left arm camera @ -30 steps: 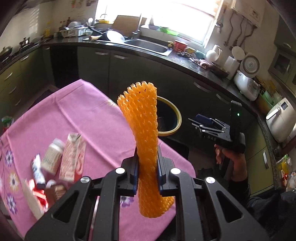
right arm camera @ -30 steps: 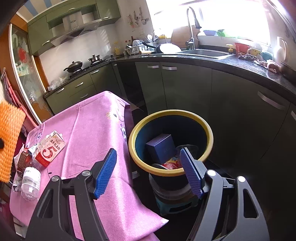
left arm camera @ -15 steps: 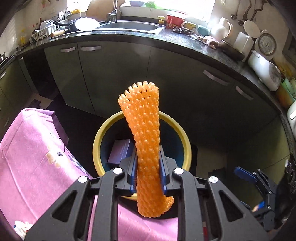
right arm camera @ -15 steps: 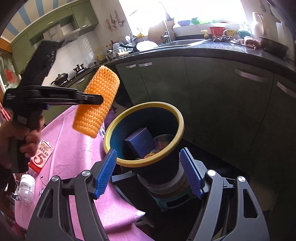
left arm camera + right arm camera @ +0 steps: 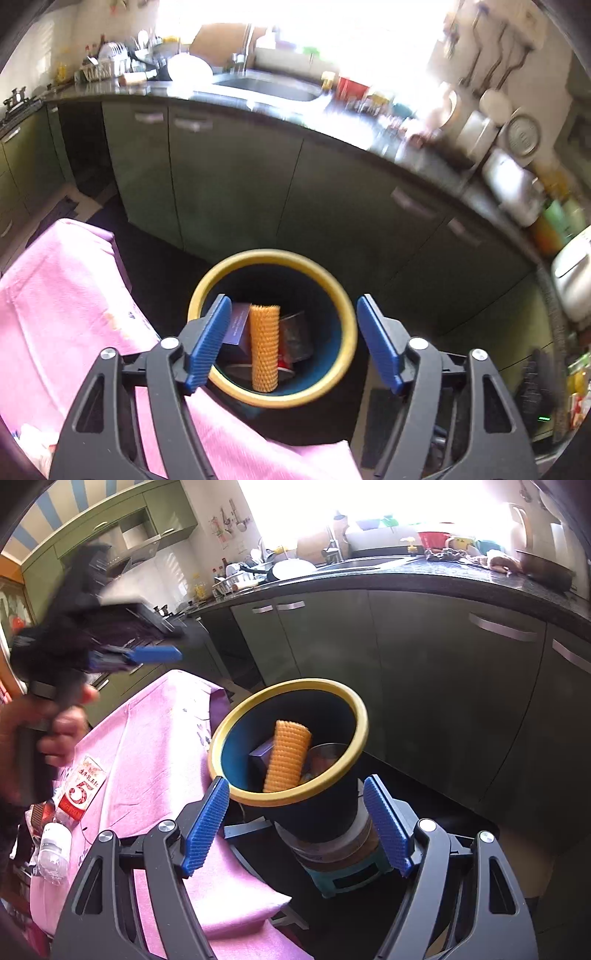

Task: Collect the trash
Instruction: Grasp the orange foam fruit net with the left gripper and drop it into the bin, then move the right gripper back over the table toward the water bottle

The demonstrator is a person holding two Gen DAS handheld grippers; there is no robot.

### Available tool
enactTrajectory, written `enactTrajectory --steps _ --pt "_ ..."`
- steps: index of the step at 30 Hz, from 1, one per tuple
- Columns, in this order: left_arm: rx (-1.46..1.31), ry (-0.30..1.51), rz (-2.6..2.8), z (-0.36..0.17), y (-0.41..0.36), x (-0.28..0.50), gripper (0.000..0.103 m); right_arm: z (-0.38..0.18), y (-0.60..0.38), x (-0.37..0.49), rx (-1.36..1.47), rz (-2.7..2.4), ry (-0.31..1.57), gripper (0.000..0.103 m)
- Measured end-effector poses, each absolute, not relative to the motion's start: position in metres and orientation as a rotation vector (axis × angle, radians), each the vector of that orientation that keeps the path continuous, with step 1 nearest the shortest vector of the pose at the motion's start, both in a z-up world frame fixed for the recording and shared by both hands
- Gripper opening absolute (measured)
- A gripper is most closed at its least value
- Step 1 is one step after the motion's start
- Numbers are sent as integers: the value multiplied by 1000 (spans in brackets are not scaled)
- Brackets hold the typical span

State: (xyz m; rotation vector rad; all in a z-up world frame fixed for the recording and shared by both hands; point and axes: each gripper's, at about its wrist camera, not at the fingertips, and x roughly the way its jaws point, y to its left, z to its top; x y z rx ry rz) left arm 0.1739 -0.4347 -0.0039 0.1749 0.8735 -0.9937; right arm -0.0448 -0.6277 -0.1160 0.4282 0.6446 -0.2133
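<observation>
Your left gripper [image 5: 290,341]: jaws opening, nothing between them | orange foam net [image 5: 263,347]: inside yellow-rimmed bin [image 5: 349,325], below your gripper | your right gripper [image 5: 295,825]: jaws opening, empty, near bin

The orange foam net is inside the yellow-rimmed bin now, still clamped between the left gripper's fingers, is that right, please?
Not quite. The orange foam net is inside the yellow-rimmed bin, but it is free: the left gripper is opening, with nothing between its fingers. The left wrist view shows it, and the right wrist view agrees.
</observation>
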Motion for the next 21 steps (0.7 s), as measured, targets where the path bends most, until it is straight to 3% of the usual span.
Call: enactTrajectory --steps 7,14,21 --pt "-12 647 -959 73 -300 110 95 -106 -581 -29 340 -111 670 75" --pt "-5 529 -758 89 -180 56 96 -85 -508 4 197 93 744 75" --pt "-71 499 -523 68 -71 40 96 -61 -421 44 101 415 897 75"
